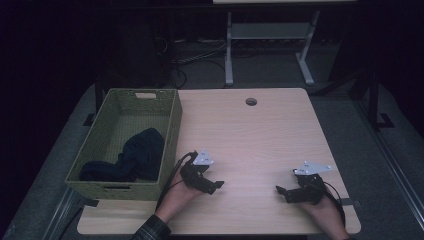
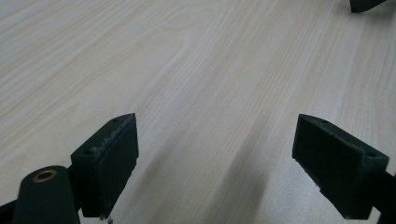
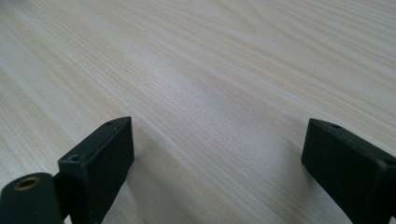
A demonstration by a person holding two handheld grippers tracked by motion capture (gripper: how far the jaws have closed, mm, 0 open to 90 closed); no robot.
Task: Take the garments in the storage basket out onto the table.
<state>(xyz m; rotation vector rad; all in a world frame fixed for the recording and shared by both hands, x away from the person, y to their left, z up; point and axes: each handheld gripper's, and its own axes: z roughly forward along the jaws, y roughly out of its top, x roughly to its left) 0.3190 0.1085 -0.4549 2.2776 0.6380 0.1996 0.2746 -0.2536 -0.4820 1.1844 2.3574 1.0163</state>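
Two grippers, both low over the near half of the table, pointed toward each other across bare wood. Left gripper near the basket's front right corner, jaws spread wide with nothing between them, as seen in the left gripper view. Right gripper toward the near right corner, jaws likewise wide apart and empty, as seen in the right gripper view. One grey three-cornered plate on top of each. Well apart from each other, open tabletop between.

One woven green basket on the table's left side, overhanging the left edge, with a cut-out handle in its far wall. One dark blue cloth bundled inside, toward the near end, just beside the left gripper but behind the basket wall.

One round cable hole near the far edge of the table. Nothing lying between the grippers.

Pale wood grain surface, light and smooth. Dim room beyond: grey floor, white legs of another table at the back, cables on the floor there.
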